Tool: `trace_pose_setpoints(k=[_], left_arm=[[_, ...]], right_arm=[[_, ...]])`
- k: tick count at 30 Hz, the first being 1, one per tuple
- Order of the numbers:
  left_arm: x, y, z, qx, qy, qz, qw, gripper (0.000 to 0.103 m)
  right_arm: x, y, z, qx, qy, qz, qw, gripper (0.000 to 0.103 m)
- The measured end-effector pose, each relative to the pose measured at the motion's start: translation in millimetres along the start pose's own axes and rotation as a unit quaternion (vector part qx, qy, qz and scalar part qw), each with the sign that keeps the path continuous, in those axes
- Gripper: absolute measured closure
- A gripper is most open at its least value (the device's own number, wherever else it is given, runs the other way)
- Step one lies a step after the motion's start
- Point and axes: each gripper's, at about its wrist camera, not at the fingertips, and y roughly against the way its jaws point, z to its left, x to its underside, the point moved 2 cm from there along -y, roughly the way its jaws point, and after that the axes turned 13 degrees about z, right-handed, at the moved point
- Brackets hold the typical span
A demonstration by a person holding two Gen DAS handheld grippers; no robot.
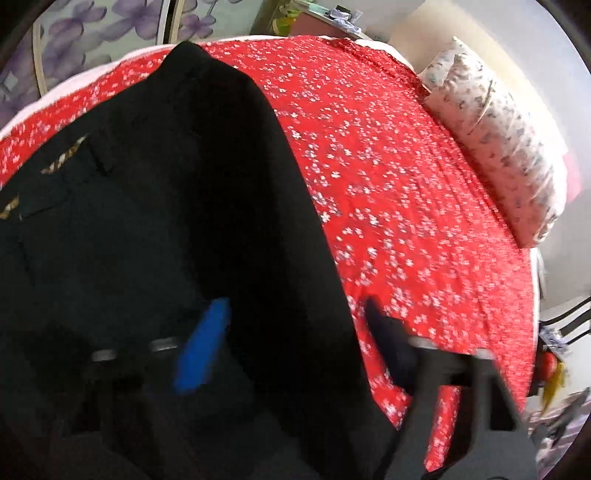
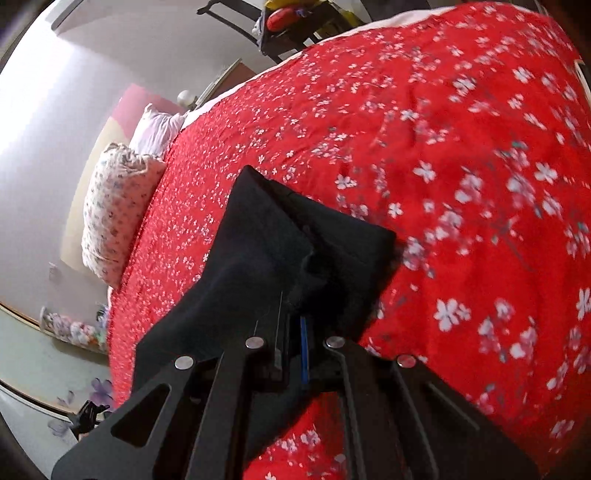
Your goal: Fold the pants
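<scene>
Black pants (image 1: 155, 192) lie spread over the left half of the left wrist view, on a red bedsheet (image 1: 406, 166) with small white flowers. My left gripper (image 1: 295, 347) hovers at their right edge with its jaws apart. Its blue-padded finger (image 1: 203, 350) is over the black cloth and the other finger (image 1: 388, 343) is over the red sheet. The picture is blurred there. In the right wrist view a bunched end of the pants (image 2: 280, 236) rises from the sheet (image 2: 461, 147), and my right gripper (image 2: 291, 328) is shut on that cloth.
A flowered pillow (image 1: 498, 147) (image 2: 114, 214) lies at the bed's head beside a white wall. A dark chair (image 2: 295, 29) with clutter stands past the bed's far edge. A cupboard front with purple flowers (image 1: 92, 37) is behind the pants.
</scene>
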Motion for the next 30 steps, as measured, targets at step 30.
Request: trace_pose_setpoints(k=[30], left_arm=[[205.3,103.3,206.3,0.12,0.019,-0.083,0.9891,0.095]], right_arm=[[-13.8,28.5,10.7,-0.006,0.038,-0.059,0.998,0.099]])
